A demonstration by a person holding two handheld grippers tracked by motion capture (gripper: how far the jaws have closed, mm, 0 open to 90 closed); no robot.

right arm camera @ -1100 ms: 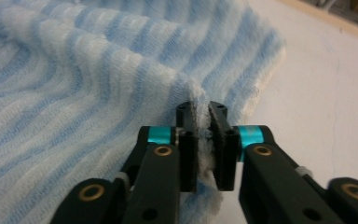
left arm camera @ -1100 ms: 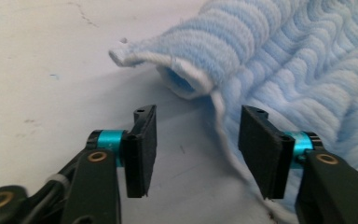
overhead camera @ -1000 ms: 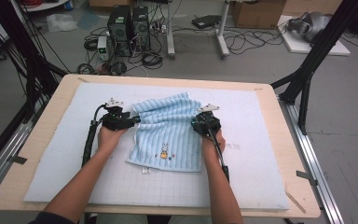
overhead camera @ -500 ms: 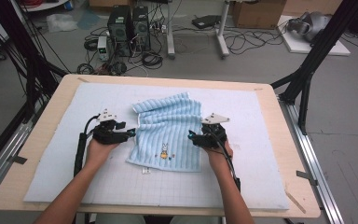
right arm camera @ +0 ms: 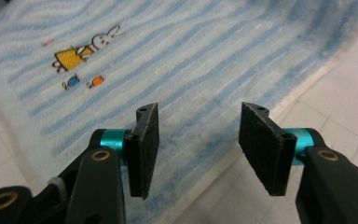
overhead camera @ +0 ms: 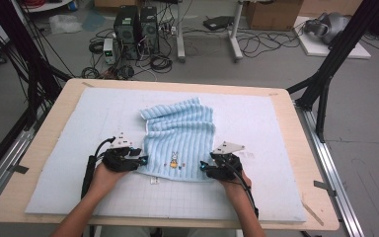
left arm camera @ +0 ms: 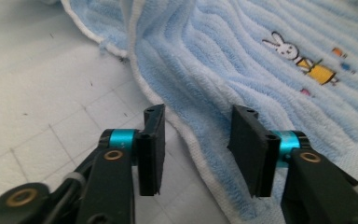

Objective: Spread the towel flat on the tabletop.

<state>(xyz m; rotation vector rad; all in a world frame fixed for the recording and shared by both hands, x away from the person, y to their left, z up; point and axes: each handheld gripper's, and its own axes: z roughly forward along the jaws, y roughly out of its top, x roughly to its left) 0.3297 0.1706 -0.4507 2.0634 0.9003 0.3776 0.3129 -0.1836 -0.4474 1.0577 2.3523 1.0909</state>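
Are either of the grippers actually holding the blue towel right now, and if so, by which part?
Nothing is held. The left gripper and the right gripper stand open at the near corners of the blue towel, jaws just closing, pads not pressing it.

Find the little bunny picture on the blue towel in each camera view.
High view: bunny picture near the towel's front edge, centre.
Left gripper view: upper right, beyond the open jaws.
Right gripper view: upper left.
Shared landmark: the towel's white hem.

Black grippers [left arm camera: 196,149], teal collars, brass screws, flat dark jaws, trailing cables.
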